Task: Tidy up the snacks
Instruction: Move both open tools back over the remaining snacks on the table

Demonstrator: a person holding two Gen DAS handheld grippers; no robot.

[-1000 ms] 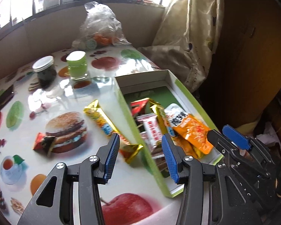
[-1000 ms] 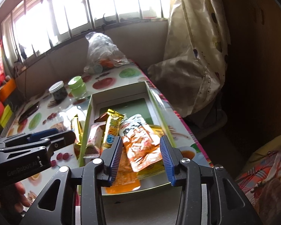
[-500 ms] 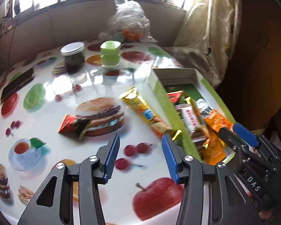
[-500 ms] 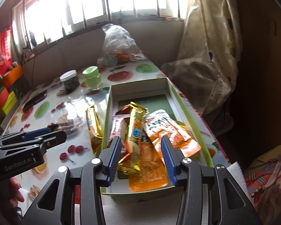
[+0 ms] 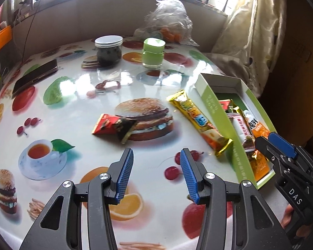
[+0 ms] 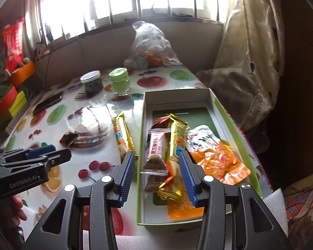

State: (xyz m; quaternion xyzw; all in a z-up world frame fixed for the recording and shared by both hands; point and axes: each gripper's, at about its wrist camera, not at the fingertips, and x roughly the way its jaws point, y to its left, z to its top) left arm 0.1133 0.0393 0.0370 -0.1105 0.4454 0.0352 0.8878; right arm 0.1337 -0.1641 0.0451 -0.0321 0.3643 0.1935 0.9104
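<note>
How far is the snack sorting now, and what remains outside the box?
Several packets already lie in the green box. Left gripper and right gripper are both open and hold nothing. The yellow bar and red packet remain on the table.

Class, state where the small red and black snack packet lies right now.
In the left wrist view the red and black packet lies mid-table on the printed burger's left edge, left of the yellow bar, outside the green box.

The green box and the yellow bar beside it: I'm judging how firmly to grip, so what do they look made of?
The green box looks like thin matte cardboard: flat folded walls, white inside. The yellow bar appears wrapped in glossy metallised film, with shiny gold crimped ends, so probably slippery and crushable.
</note>
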